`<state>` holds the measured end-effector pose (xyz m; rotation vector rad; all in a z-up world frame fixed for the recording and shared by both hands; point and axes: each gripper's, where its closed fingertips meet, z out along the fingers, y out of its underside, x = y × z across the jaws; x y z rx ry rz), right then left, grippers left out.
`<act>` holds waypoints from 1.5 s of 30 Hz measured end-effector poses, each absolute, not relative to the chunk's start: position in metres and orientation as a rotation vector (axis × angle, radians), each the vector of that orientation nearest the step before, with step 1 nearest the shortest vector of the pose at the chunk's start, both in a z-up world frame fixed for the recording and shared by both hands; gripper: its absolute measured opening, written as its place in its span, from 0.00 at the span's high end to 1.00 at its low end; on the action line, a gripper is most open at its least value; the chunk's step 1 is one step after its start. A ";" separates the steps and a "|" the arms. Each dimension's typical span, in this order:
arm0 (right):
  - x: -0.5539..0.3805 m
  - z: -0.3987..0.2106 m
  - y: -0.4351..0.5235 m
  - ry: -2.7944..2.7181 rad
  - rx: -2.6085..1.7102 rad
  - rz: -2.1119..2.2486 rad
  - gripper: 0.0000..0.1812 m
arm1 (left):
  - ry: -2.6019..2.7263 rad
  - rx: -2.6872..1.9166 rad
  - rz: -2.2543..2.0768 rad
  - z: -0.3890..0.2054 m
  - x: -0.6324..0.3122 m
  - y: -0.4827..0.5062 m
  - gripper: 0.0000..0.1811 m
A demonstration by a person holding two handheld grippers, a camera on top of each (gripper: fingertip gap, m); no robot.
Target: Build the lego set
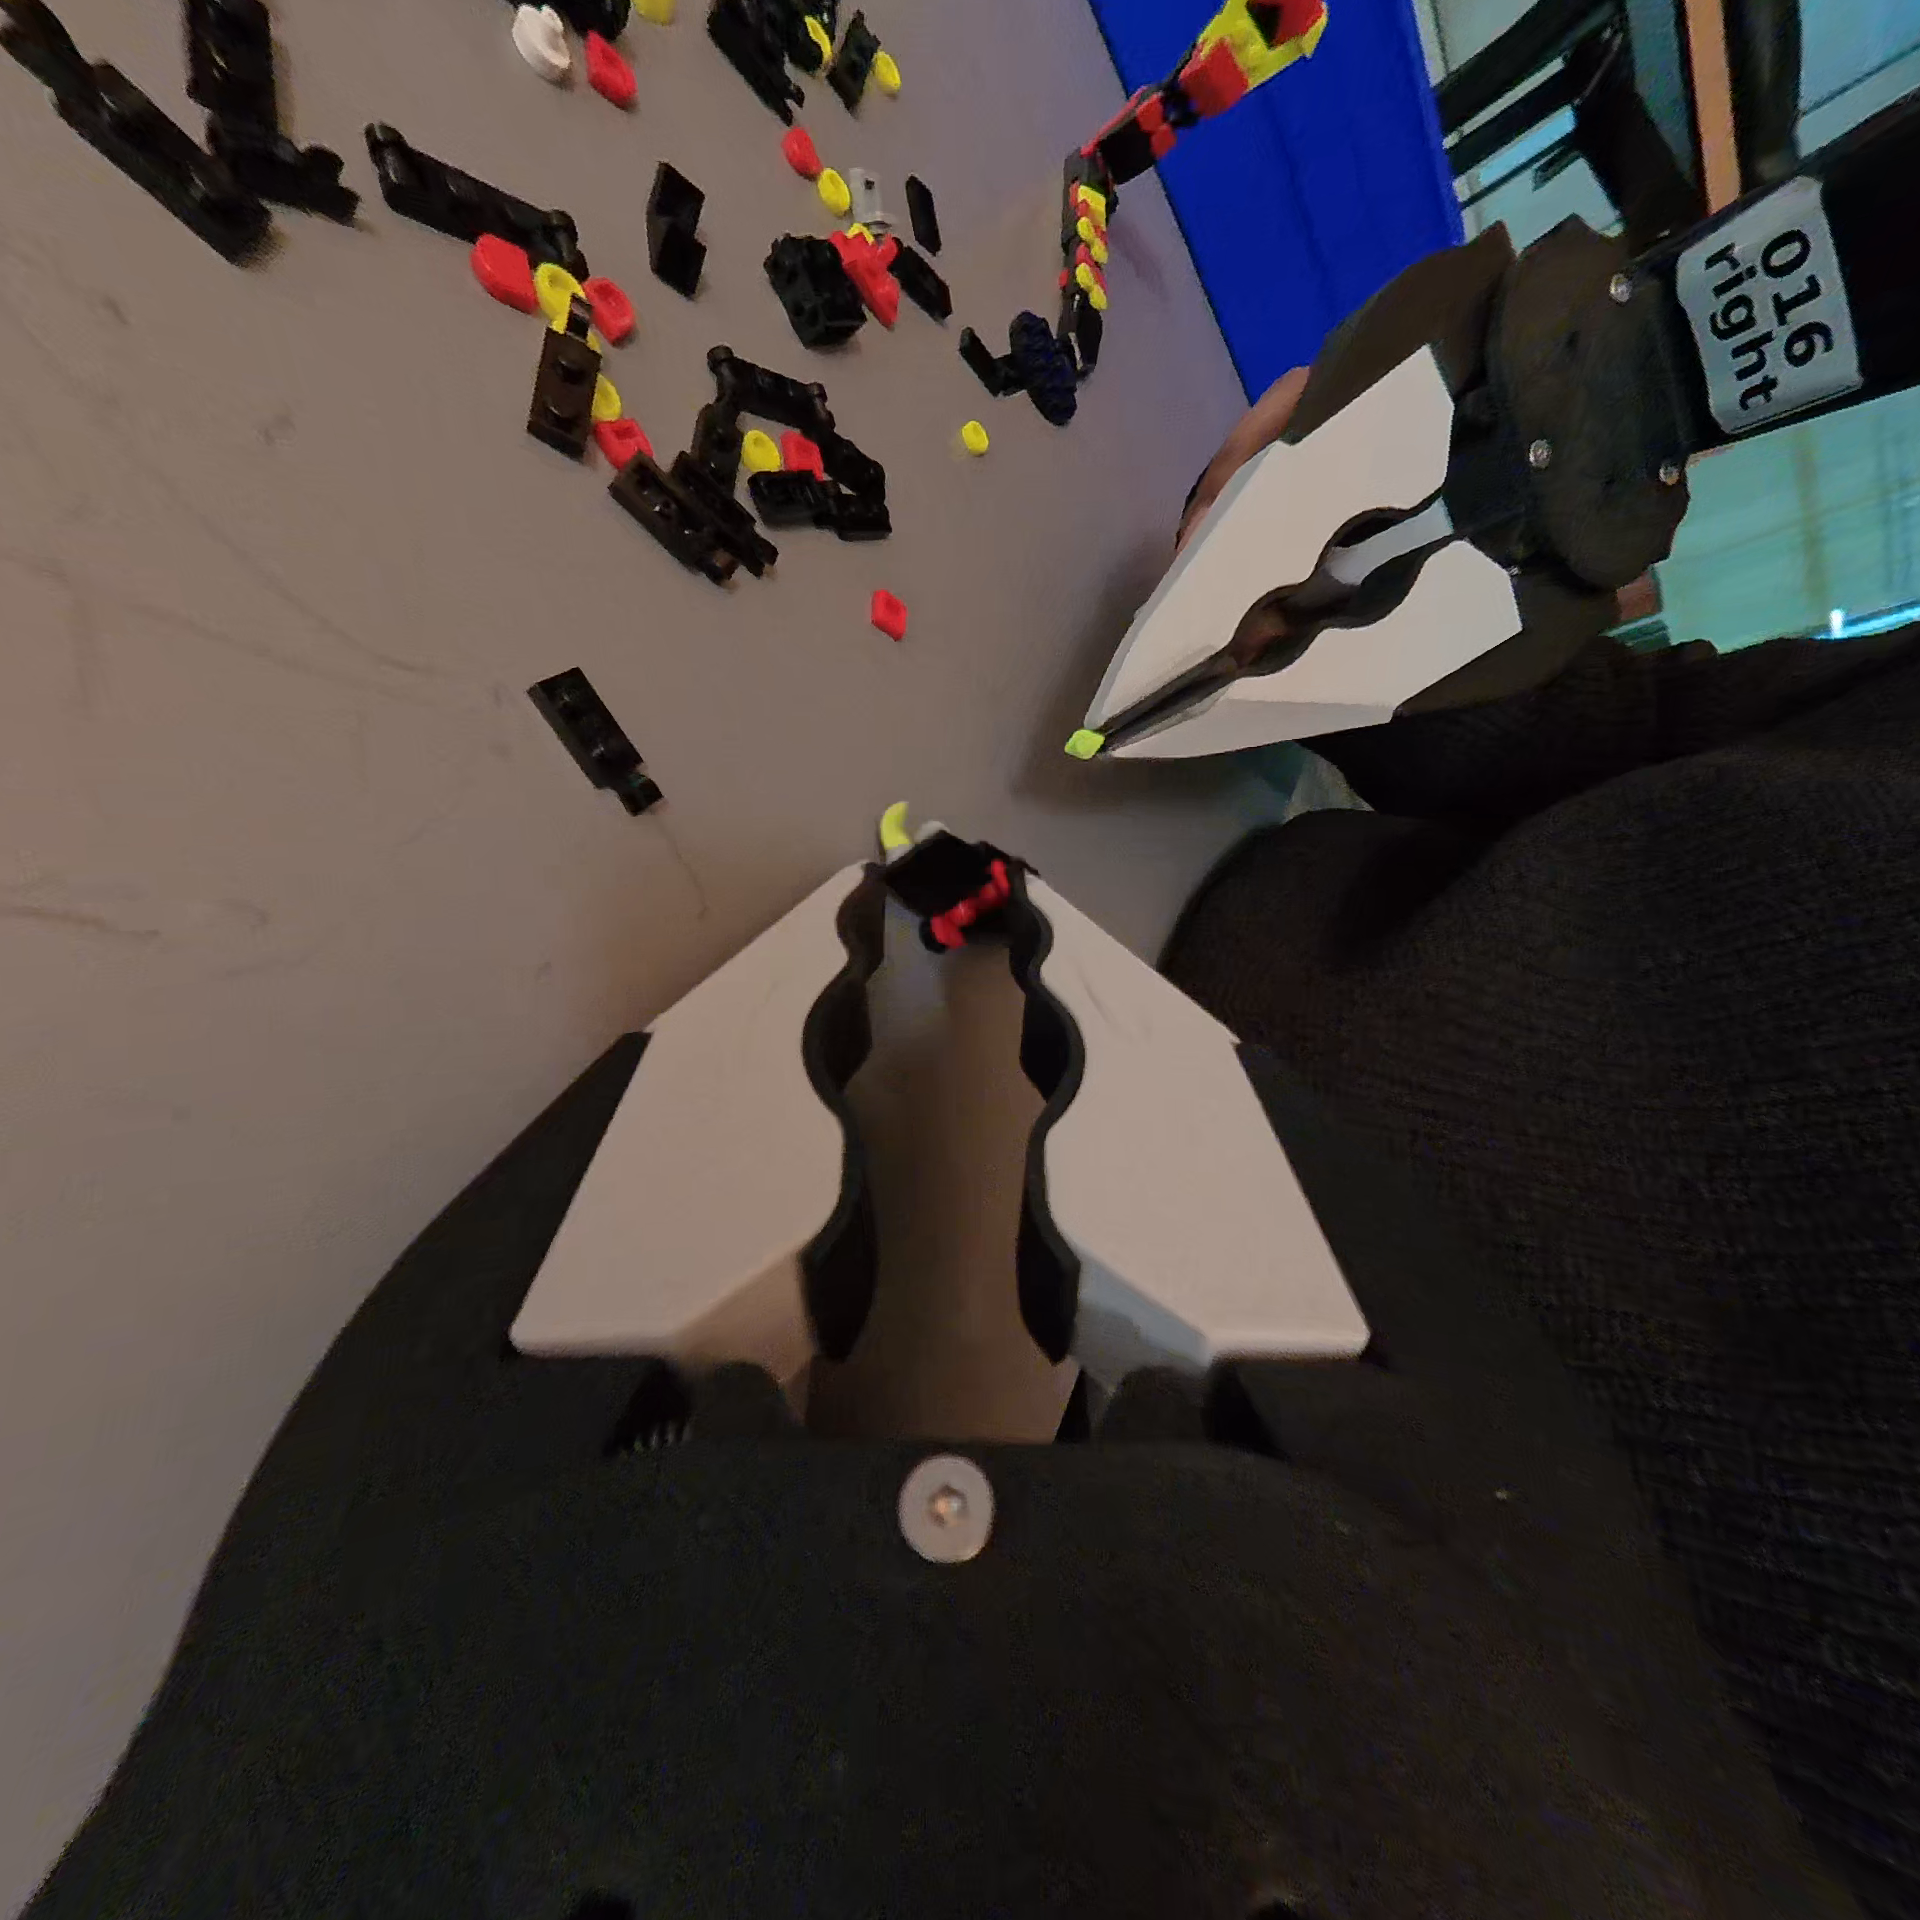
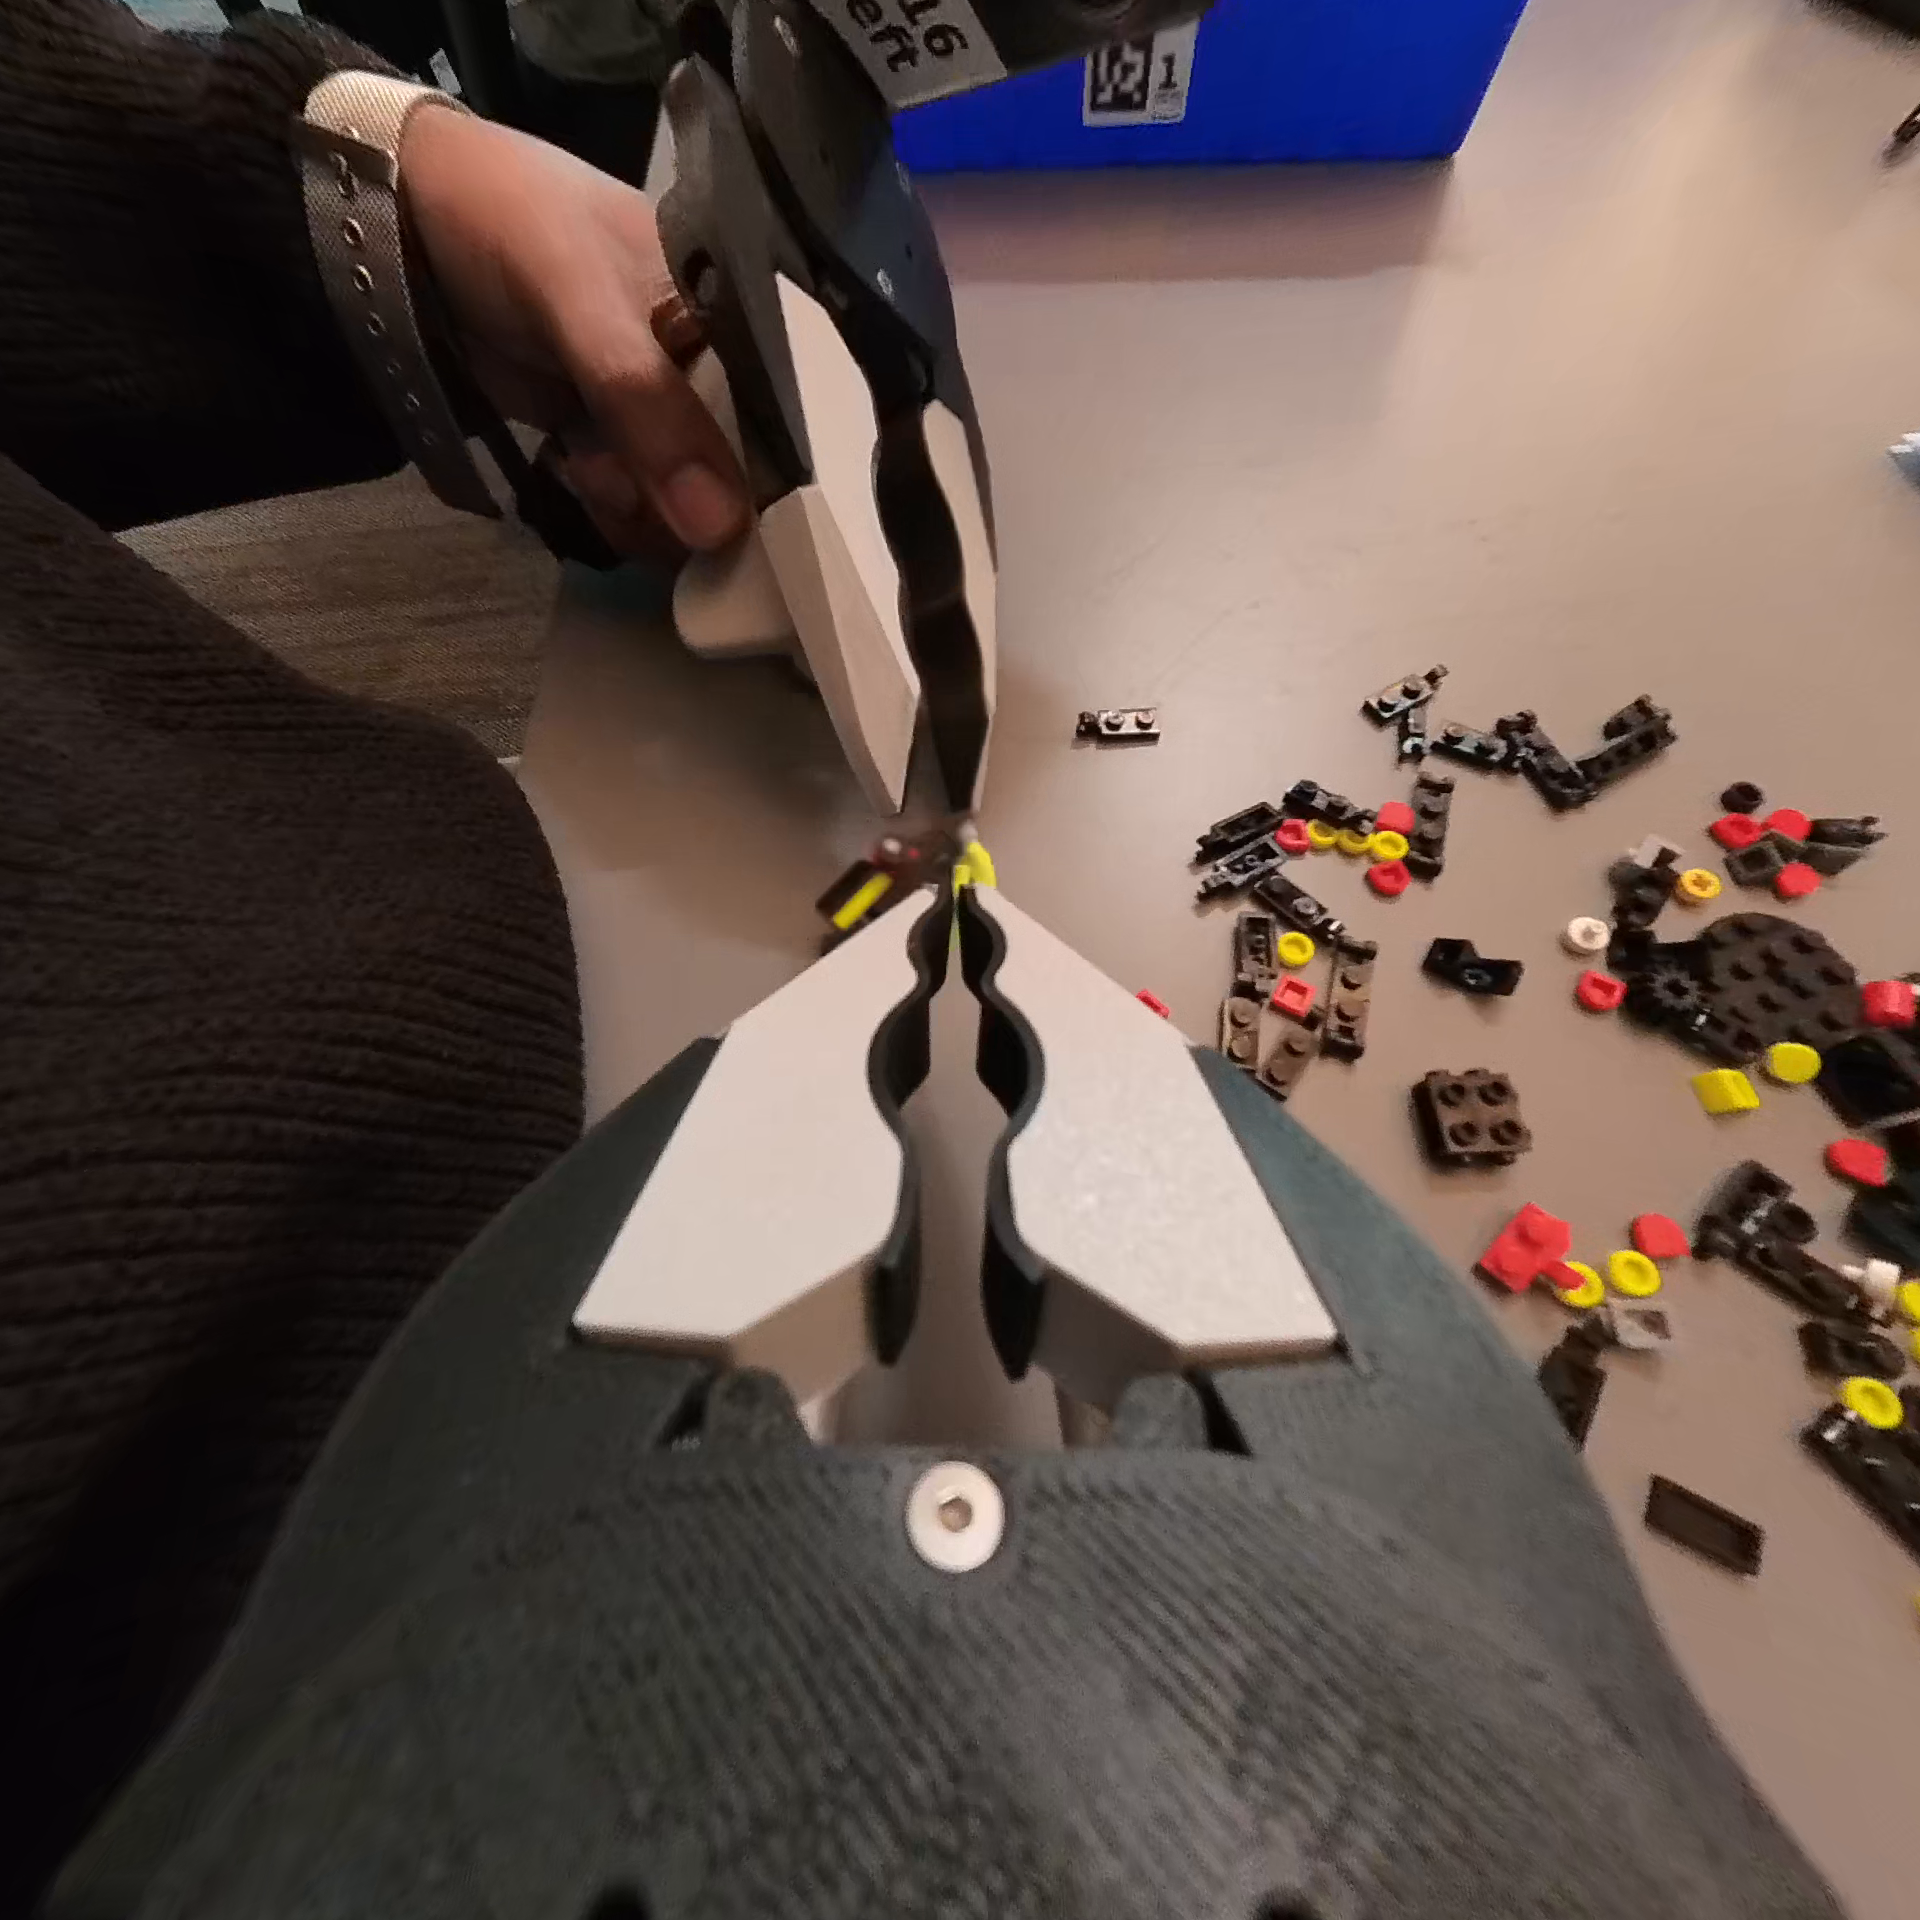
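Lego assembly (image 1: pixel 951 888): a small black build with red clips and a yellow-green horn is sitting pinched at the tips of the left gripper (image 1: pixel 940 883), just above the bench (image 1: pixel 260 935).
Left fingers (image 1: pixel 727 1143): they are closing on the black build, with a gap staying open behind the tips.
Right gripper (image 2: pixel 956 904): its fingers (image 2: pixel 1122 1164) are pressing nearly together on a small yellow-green piece (image 1: pixel 1084 742), holding it just beside the build.
Hand (image 2: pixel 561 332): a person's hand with a wrist strap is holding the left gripper.
Loose bricks (image 2: pixel 1475 1122): black, red and yellow pieces are lying scattered farther out on the bench.
Long chain (image 1: pixel 1164 114): a red, yellow and black build is lying by a blue box (image 2: pixel 1195 94).
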<state>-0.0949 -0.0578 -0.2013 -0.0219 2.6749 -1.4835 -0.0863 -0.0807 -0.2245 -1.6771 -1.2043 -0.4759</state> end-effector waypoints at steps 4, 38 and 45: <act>-0.095 -0.195 -0.059 2.652 -0.019 -1.525 1.00 | -1.204 -1.655 -0.417 -0.217 -0.092 -0.088 0.86; -0.082 -0.157 -0.066 2.668 -0.303 -1.847 0.99 | -1.073 -1.204 -0.793 -0.158 -0.086 -0.057 0.98; -0.098 -0.147 -0.063 2.257 0.228 -1.744 0.92 | -1.018 -1.201 -0.746 -0.150 -0.087 -0.061 0.99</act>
